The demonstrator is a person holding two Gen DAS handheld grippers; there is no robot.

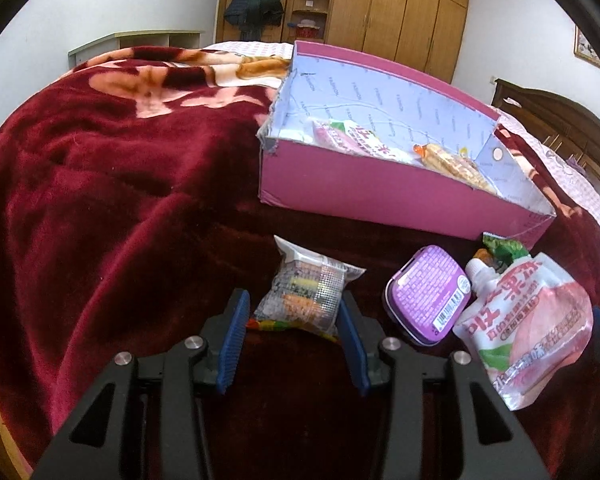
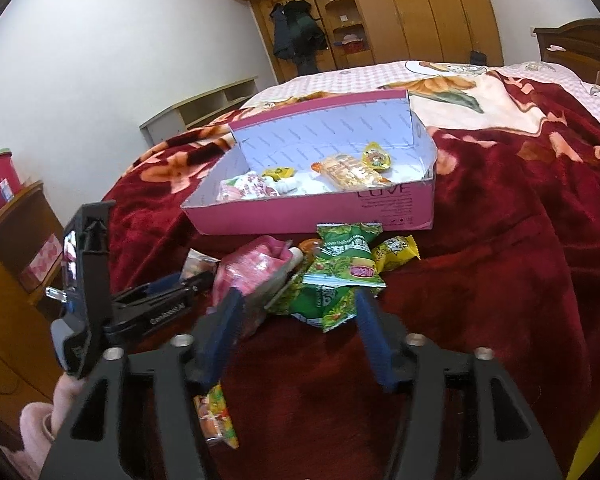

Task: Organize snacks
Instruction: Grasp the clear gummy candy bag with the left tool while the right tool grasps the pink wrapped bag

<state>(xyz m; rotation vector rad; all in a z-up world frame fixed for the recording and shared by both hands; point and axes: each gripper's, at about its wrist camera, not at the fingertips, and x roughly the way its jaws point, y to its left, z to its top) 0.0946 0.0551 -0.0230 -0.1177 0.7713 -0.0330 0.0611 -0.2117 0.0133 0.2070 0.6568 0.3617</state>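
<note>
A clear snack packet (image 1: 308, 292) with colourful pieces lies on the red blanket (image 1: 112, 184), and my left gripper (image 1: 294, 297) is shut on it, both blue pads against its sides. To its right lie a purple tin (image 1: 428, 292) and a pink jelly pouch (image 1: 532, 320). Behind them stands the pink box (image 1: 380, 196) holding several snacks. My right gripper (image 2: 298, 294) is open over a pile of green packets (image 2: 344, 260), beside the pink jelly pouch (image 2: 256, 268). Nothing is pinched between its pads. The pink box (image 2: 300, 216) sits just beyond the pile.
A yellow candy (image 2: 396, 256) lies right of the green packets, and a colourful packet (image 2: 216, 420) under the right gripper. The left gripper's body (image 2: 160, 304), held by a pink-sleeved hand (image 2: 36, 420), is at the left. A wooden cabinet (image 2: 20, 248) flanks the bed.
</note>
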